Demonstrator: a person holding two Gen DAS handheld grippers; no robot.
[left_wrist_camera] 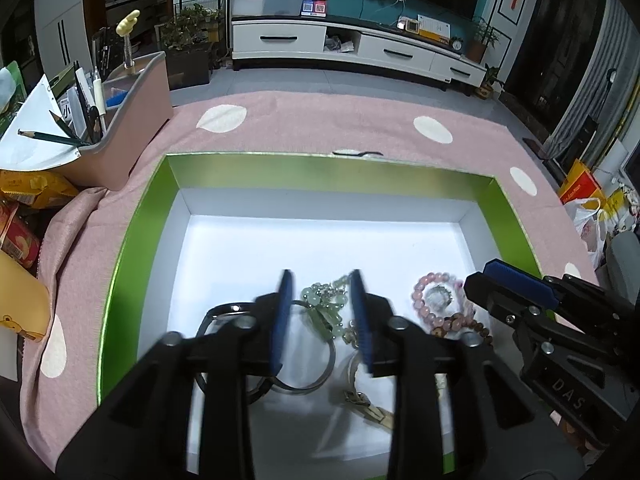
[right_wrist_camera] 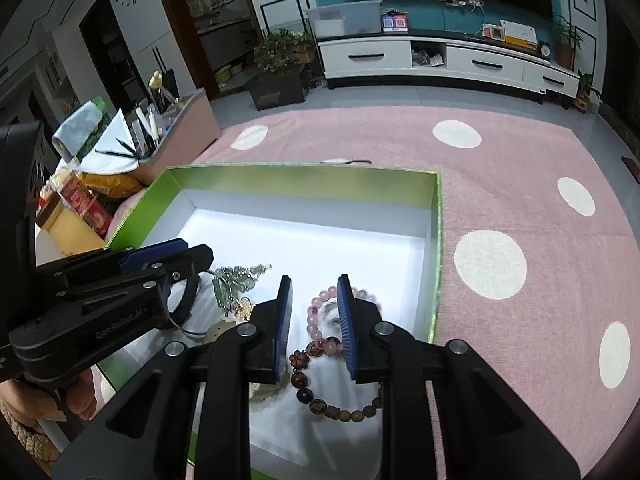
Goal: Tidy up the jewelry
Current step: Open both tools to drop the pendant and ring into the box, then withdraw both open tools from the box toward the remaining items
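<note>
A green box with a white inside (left_wrist_camera: 132, 240) (right_wrist_camera: 436, 240) lies open on the pink cloth. In it lie a green bead bracelet (left_wrist_camera: 324, 308) (right_wrist_camera: 232, 280), a silver bangle (left_wrist_camera: 320, 376), a gold watch (left_wrist_camera: 372, 408), a pink bead bracelet (left_wrist_camera: 424, 300) (right_wrist_camera: 320, 320) and a brown bead bracelet (right_wrist_camera: 320, 400). My left gripper (left_wrist_camera: 322, 320) is open above the green beads and bangle; it also shows in the right wrist view (right_wrist_camera: 176, 256). My right gripper (right_wrist_camera: 314, 320) is open above the pink bracelet and shows in the left wrist view (left_wrist_camera: 508, 280).
A pink desk organiser (left_wrist_camera: 132, 120) with pencils and papers stands at the far left. Snack packets (left_wrist_camera: 28, 196) lie left of the box. The pink dotted cloth (right_wrist_camera: 520, 200) spreads to the right. A thin dark item (left_wrist_camera: 358, 154) lies behind the box.
</note>
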